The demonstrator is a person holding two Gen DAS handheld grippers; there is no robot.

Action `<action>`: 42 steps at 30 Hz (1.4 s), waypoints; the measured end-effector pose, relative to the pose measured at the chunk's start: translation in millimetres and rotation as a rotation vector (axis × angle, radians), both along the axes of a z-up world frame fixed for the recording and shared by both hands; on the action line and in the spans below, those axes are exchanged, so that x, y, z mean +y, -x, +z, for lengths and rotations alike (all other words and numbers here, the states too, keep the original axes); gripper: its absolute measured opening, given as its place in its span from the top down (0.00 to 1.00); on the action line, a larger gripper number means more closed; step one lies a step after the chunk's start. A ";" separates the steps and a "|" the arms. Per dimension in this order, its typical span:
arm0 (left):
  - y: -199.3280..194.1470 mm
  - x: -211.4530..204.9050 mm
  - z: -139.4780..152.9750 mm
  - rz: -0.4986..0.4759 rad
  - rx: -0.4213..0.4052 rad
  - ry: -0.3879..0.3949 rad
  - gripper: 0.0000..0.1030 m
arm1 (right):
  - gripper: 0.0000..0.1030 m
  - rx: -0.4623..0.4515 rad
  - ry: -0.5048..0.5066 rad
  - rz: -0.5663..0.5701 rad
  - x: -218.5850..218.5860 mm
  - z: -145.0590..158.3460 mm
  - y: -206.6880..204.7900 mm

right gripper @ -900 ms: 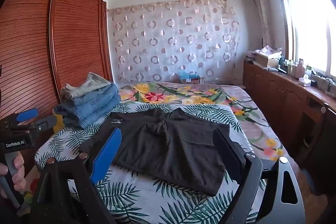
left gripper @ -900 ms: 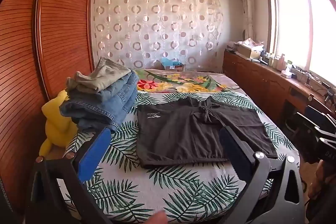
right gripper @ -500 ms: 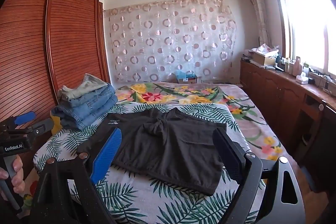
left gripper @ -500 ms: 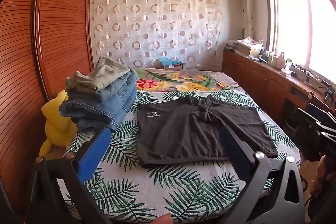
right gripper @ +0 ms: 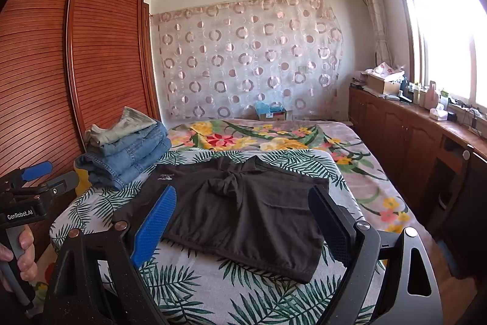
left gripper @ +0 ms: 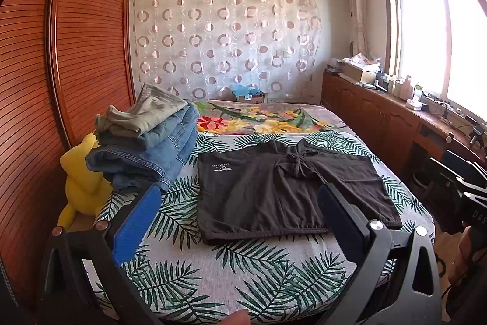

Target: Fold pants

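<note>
Black shorts (left gripper: 283, 191) lie spread flat on the leaf-print bed (left gripper: 182, 270), waistband toward me, a white logo on the left leg. They also show in the right wrist view (right gripper: 243, 209). My left gripper (left gripper: 240, 221) is open and empty, held above the bed's near edge, short of the waistband. My right gripper (right gripper: 240, 221) is open and empty, also in front of the shorts on their right side. The left gripper's handle (right gripper: 27, 203) shows at the left edge of the right wrist view.
A stack of folded jeans and trousers (left gripper: 146, 142) sits at the bed's left, beside a yellow plush toy (left gripper: 82, 181). A wooden wardrobe (left gripper: 61, 66) runs along the left. A wooden counter (left gripper: 395, 118) with clutter stands on the right under the window. A floral blanket (left gripper: 261, 121) covers the far bed.
Both grippers have drifted slightly; the views tilt up a little and the shorts sit a bit nearer. Both jaws stay open. The shorts have not moved.
</note>
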State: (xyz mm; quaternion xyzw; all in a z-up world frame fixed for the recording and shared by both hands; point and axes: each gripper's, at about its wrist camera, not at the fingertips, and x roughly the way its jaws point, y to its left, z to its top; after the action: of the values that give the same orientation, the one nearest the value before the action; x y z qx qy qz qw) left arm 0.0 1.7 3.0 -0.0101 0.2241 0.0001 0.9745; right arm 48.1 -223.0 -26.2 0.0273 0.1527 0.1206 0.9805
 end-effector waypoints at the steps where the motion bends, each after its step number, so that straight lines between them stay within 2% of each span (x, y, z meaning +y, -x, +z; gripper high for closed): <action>1: -0.2 0.0 -0.4 -0.001 -0.001 0.000 0.00 | 0.13 0.001 -0.002 -0.001 -0.5 0.0 0.1; 42: 1.4 -2.4 4.1 0.002 -0.012 -0.006 0.00 | 0.13 -0.003 -0.003 -0.004 2.2 -0.6 1.5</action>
State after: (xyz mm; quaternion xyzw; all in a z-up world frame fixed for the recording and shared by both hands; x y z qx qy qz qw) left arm -1.4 -0.7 7.0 -0.0076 0.2184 0.0018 0.9758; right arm 46.6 -220.8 -26.9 0.0290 0.1511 0.1191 0.9809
